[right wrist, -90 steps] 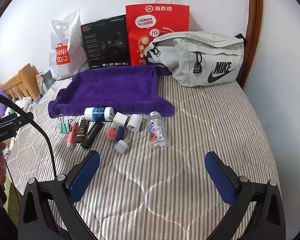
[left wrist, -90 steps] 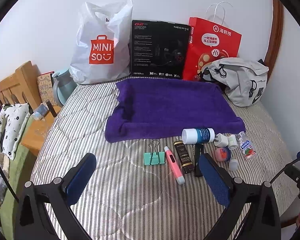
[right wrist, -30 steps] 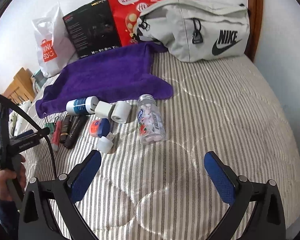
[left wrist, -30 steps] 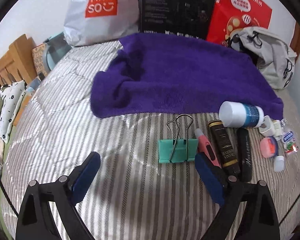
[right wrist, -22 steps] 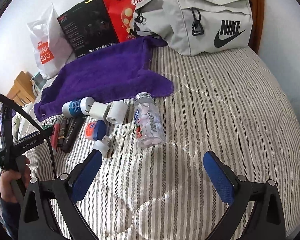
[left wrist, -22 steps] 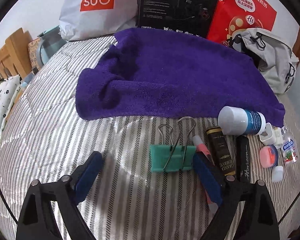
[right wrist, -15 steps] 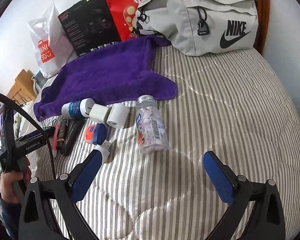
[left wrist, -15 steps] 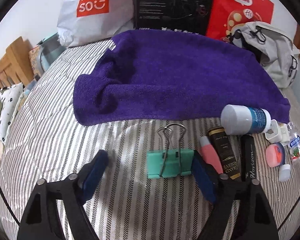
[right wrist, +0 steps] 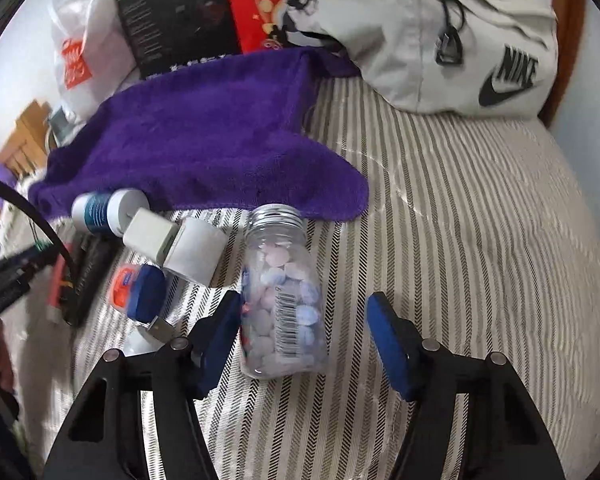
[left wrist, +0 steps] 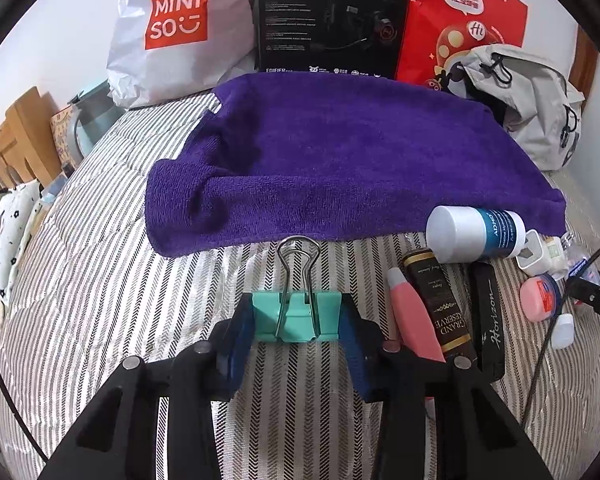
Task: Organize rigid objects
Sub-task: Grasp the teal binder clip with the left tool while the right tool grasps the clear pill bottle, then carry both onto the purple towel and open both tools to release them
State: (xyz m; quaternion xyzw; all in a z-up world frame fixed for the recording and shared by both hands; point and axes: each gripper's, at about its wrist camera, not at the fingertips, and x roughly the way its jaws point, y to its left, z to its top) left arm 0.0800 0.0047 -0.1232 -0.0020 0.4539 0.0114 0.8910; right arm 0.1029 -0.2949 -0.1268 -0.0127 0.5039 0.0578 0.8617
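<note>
Over toward the left side of the striped bedspread, the left gripper has its two blue pads pressed against either end of a mint-green binder clip, so it is clamped on the clip. The clip lies flat with its wire handles pointing toward the near edge of the purple towel, just short of it.

Right beside that gripper lie a pink tube, a dark box with gold lettering and a black stick, side by side and touching. Above them a white bottle with a blue label lies on its side against the towel's near edge. Next come a white cube-shaped plug and a white cylinder, touching each other, with a small red-and-blue tin just below them.

Further right, the right gripper sits with its fingers apart around a clear bottle of pastel tablets, which lies on its side with its threaded neck toward the towel. The left finger is at or very near the bottle's side; the right finger stands clear of it.

Along the far edge of the bed stand a white Miniso bag, a black box and a red paper bag, with a grey Nike bag in the far right corner.
</note>
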